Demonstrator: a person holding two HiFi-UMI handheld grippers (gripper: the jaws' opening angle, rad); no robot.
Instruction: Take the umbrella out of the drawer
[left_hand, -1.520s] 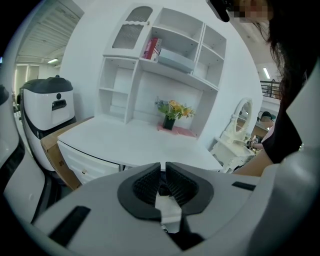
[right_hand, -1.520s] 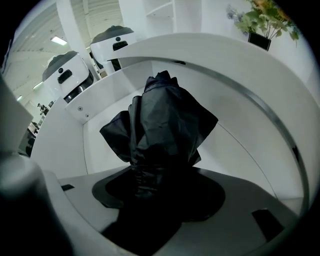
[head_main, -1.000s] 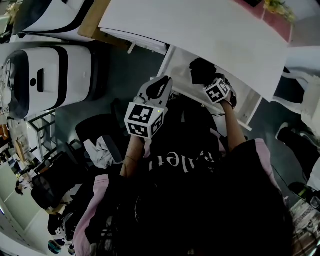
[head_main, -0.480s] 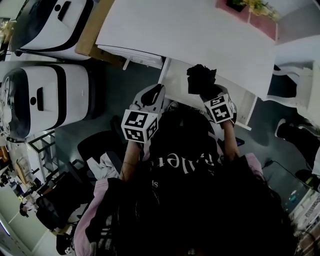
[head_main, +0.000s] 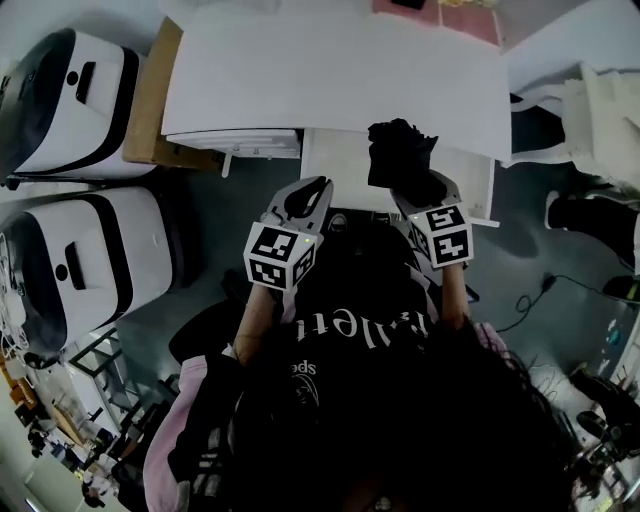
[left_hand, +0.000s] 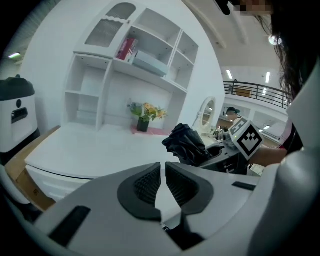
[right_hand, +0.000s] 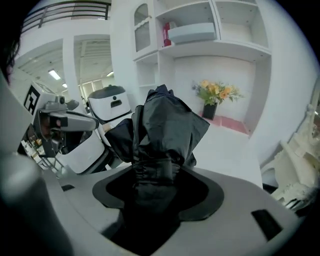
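Umbrella (right_hand: 162, 130) cloth, black and crumpled into a folded bundle, fills the right tool (right_hand: 155, 187), whose two jaws are clenched on the bundle's lower, strapped part while the loose folds stick up above them. From the head view the umbrella is held in the air above the front edge of the white worktop (head_main: 330, 70), over the pulled-out white drawer (head_main: 335, 165) just under that edge, and it is clear of the drawer's inside. The left tool (left_hand: 163, 175) is to the umbrella's left, apart from it, with its jaws brought together to a thin slit and nothing between them. In the left gripper view the umbrella shows just past that tool's tips, to the right. At the back of the worktop a small pot of flowers (left_hand: 145, 114) stands below white shelves (left_hand: 145, 55) that hold a few books. On the floor to the left of the worktop are two large white machines (head_main: 80, 270) with black trim, one beside the other.
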